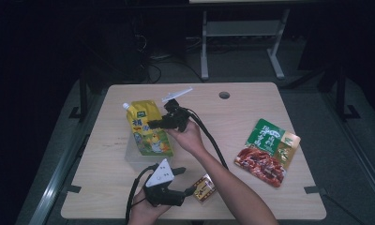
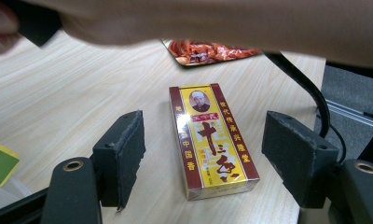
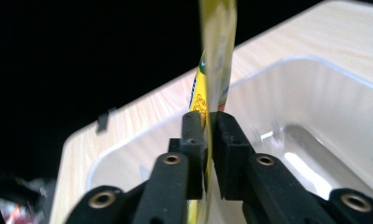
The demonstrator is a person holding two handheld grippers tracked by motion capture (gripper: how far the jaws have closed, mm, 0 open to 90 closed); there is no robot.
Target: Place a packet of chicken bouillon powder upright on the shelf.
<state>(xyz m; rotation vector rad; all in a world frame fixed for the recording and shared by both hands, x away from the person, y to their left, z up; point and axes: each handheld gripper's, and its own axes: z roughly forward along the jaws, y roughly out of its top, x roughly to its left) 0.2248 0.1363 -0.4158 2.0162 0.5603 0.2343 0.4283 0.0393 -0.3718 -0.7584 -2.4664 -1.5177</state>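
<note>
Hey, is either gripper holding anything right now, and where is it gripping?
The right gripper is shut on the yellow spouted drink pouch, pinching its side edge above the clear plastic tub. The left gripper is open, holding nothing.

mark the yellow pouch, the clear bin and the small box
yellow pouch (image 1: 148, 129), high view, printed front face.
clear bin (image 3: 315, 88), right gripper view, inner far wall.
small box (image 2: 212, 140), left gripper view, yellow top face.

Overhead forward-down — two close tool-mounted views
</note>
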